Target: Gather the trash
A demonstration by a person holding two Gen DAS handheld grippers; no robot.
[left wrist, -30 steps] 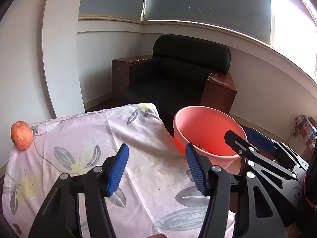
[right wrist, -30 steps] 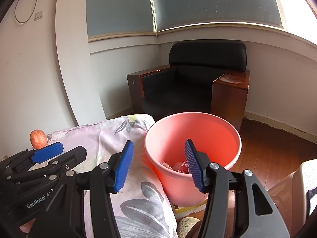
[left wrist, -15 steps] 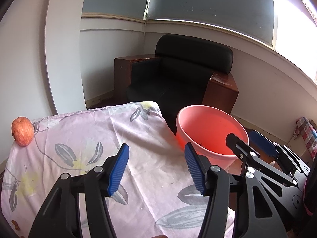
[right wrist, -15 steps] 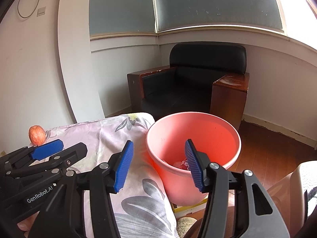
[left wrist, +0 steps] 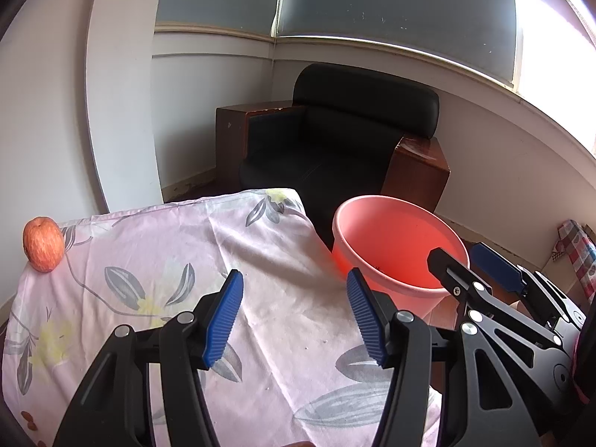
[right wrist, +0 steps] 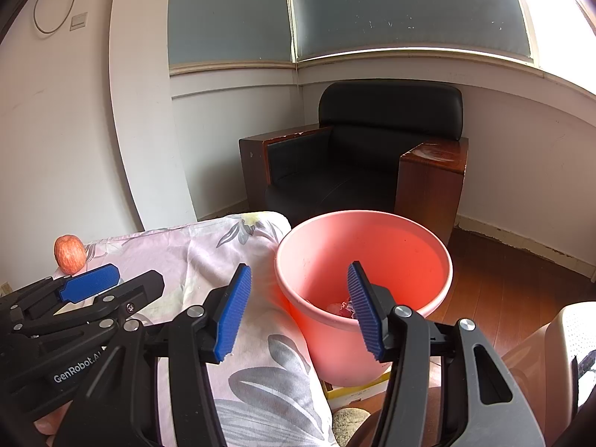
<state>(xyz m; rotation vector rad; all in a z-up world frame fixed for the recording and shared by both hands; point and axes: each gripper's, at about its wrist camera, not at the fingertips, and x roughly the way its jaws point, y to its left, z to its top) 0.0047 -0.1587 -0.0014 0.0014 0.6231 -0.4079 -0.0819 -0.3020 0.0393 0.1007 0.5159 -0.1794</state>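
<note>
1. Pink plastic bucket [right wrist: 363, 290] stands upright on the floor, just beside the table edge, its open mouth facing up. A little crumpled trash [right wrist: 341, 307] lies at its bottom; which way that trash points I cannot tell.
2. Compared with one second ago, the views are almost the same: the bucket, the apple [left wrist: 43, 244] and both grippers keep their places, with only a slight shift of framing.
3. Left gripper [left wrist: 294, 316] hangs over the floral tablecloth [left wrist: 156, 268], pointing somewhat downward. Its blue pads [left wrist: 223, 320] stand wide apart and nothing is between them.
4. Right gripper [right wrist: 298, 309] is tilted down toward the near rim of the bucket. Its jaws are also apart and hold nothing.
5. Apple rests at the far left corner of the table, well apart from both grippers.
6. Black armchair [right wrist: 372, 156] stands behind, in the corner of the room.
</note>
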